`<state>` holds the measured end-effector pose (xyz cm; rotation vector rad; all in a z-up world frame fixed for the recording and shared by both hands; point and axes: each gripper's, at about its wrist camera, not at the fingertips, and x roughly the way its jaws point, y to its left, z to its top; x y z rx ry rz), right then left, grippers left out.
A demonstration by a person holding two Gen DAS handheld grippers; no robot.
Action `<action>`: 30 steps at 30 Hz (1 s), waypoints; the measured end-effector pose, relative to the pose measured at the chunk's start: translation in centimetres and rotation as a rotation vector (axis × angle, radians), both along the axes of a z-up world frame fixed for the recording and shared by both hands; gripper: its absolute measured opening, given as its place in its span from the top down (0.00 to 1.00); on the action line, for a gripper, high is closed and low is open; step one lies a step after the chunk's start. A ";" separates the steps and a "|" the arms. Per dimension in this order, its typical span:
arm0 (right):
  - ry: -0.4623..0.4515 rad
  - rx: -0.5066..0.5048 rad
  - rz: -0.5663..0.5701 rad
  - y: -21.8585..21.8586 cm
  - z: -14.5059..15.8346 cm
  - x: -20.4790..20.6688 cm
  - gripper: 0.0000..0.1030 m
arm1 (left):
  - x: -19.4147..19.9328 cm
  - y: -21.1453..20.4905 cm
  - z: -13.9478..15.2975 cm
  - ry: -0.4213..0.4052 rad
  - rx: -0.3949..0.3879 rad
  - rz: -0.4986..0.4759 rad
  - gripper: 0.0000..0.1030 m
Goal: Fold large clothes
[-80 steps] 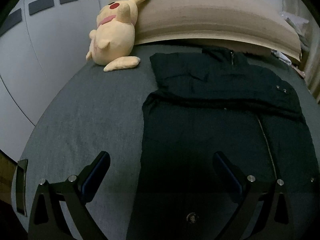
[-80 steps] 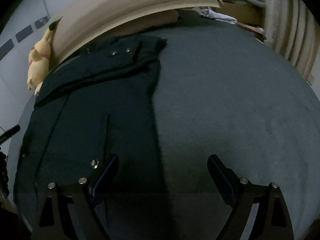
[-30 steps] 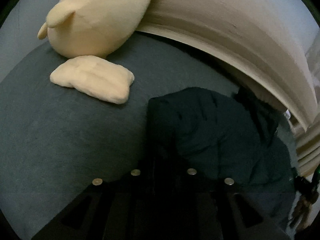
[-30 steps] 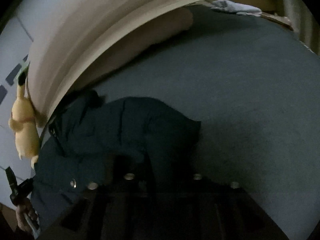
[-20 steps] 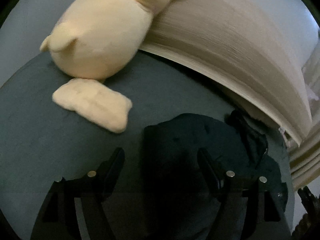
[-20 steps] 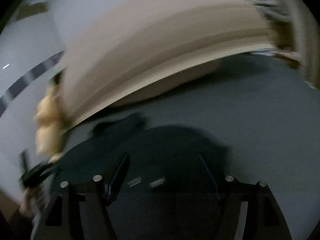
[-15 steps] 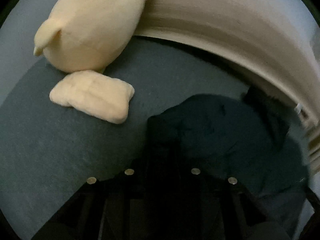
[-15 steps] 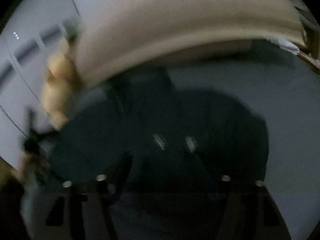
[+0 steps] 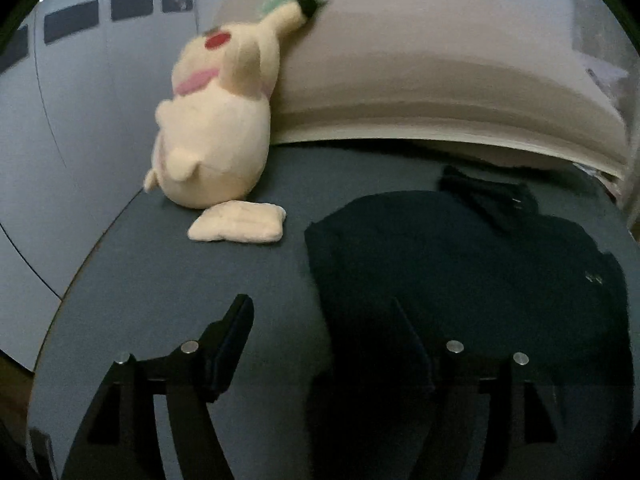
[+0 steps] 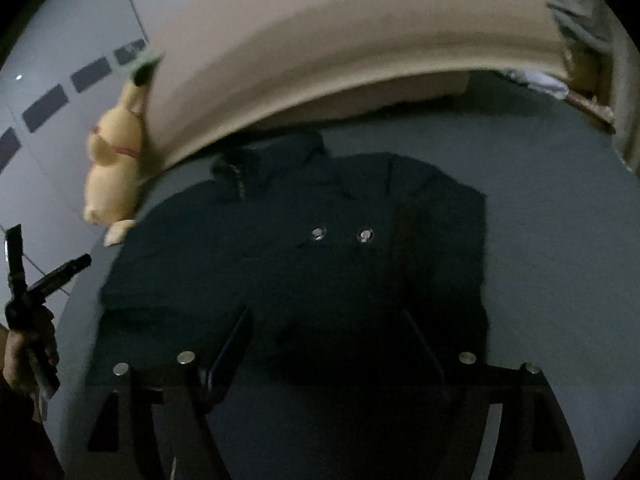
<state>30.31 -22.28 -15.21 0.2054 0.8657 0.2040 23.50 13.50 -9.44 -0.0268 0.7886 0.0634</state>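
Observation:
A dark jacket [image 10: 328, 264] lies folded into a compact block on the grey bed, with two metal snaps [image 10: 318, 233] facing up and its collar toward the headboard. In the left wrist view the jacket [image 9: 460, 264] fills the lower right. My left gripper [image 9: 324, 320] is open and empty, held above the jacket's left edge. My right gripper [image 10: 326, 328] is open and empty, held above the jacket's near edge. The left gripper also shows in the right wrist view [image 10: 44, 280] at the far left, in a hand.
A yellow plush toy [image 9: 216, 136] leans on the beige headboard [image 9: 440, 80] at the bed's far left. The grey bed surface [image 10: 560, 240] extends to the right of the jacket. Crumpled items [image 10: 548, 80] lie at the far right corner.
Both grippers were shut on the jacket's edge at the headboard end. They have let go, opened and pulled back and up. The jacket now lies folded in half.

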 end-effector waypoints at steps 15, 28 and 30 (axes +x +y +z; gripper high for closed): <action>-0.038 0.020 -0.081 -6.8 3.5 -19.4 0.12 | -13.5 -1.9 2.6 0.008 -0.030 0.015 0.29; 0.069 0.112 -0.206 -11.9 -1.5 -28.0 0.12 | -20.4 -1.2 0.7 0.054 -0.037 0.045 0.28; 0.079 0.123 -0.217 -12.2 -2.1 -28.8 0.12 | -21.2 -0.9 0.1 0.068 -0.039 0.050 0.28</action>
